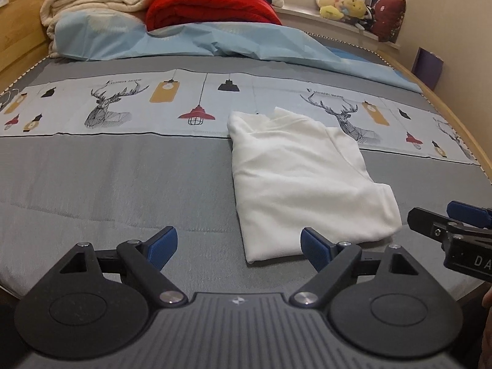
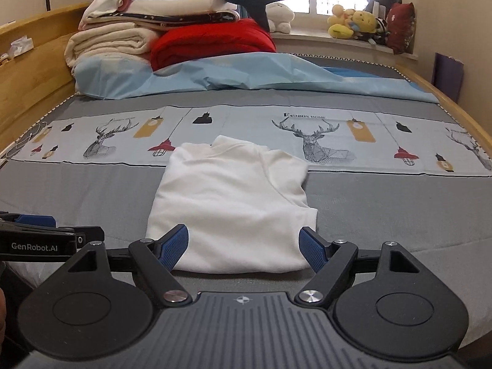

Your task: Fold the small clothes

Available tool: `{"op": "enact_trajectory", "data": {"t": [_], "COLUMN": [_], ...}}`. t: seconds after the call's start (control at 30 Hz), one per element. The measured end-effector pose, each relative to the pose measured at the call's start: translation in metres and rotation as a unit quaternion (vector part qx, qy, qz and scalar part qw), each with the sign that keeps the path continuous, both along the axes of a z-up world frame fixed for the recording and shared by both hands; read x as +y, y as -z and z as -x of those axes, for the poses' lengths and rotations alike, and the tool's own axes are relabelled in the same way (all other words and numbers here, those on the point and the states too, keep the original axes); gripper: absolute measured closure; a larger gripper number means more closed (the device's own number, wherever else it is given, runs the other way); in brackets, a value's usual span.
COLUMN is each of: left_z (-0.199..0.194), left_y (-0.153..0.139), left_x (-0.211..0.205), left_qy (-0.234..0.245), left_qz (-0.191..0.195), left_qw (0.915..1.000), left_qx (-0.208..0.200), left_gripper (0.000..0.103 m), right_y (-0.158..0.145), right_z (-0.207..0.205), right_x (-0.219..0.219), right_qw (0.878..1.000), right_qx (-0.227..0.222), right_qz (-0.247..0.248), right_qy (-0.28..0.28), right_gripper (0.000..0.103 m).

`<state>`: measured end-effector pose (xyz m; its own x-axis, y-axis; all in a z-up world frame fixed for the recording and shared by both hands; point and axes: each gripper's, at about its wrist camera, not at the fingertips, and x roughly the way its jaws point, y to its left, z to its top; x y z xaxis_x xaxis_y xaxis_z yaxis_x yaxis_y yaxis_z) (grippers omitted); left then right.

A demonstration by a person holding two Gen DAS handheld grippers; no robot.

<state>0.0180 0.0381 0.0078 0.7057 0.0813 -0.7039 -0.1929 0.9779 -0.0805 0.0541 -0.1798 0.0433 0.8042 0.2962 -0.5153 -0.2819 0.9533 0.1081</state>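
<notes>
Grey bedding (image 2: 384,209) is spreading out under both of my grippers, and I am starting with what is closest to me. My left gripper (image 1: 238,247) is standing wide apart with nothing between its blue pads (image 1: 164,246). My right gripper (image 2: 244,247) is standing wide apart too, and nothing is being pinched.

Lying on the bed in front of me is the small white top (image 2: 233,203). It is already looking folded into a neat long shape, with its collar at the far end. In the right wrist view, its near edge is sitting right between my right pads (image 2: 310,250), and they are not pressing it. In the left wrist view, the top is lying off to the right, with its near left corner just beside my right-hand pad.

I am thinking the top is light, soft and floppy. It will sag if I lift it by one spot. So I am guessing the best places to hold are the two near corners, one for each gripper, pinching all the layers together.

Farther away, a printed strip with deer and lamps (image 2: 107,141) is running across the bed. Beyond that, a blue sheet (image 2: 246,73), a red blanket (image 2: 212,43) and cream blankets (image 2: 107,43) are piling up by the window.
</notes>
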Motion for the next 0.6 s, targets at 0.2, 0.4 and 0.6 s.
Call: {"op": "enact_trajectory", "data": {"t": [0.2, 0.4, 0.6], "left_z": [-0.0014, -0.0018, -0.0012], "left_y": [0.0002, 0.0008, 0.001], "left_x": [-0.0012, -0.001, -0.001], "left_qy": [0.005, 0.009, 0.01], "left_qz": [0.002, 0.002, 0.001], "left_qw": [1.0, 1.0, 0.9999], "left_qx": [-0.001, -0.001, -0.002], "left_gripper": [0.012, 0.012, 0.012], "right_y": [-0.0005, 0.0, 0.0001], "right_z": [-0.0023, -0.0014, -0.0016], "right_x": [-0.0007, -0.0009, -0.0008], "right_qw": [1.0, 1.0, 1.0], "right_qx": [0.005, 0.003, 0.004], "right_qz": [-0.005, -0.002, -0.003], "right_qy": [0.0, -0.002, -0.001], "right_gripper": [0.023, 0.023, 0.023]}}
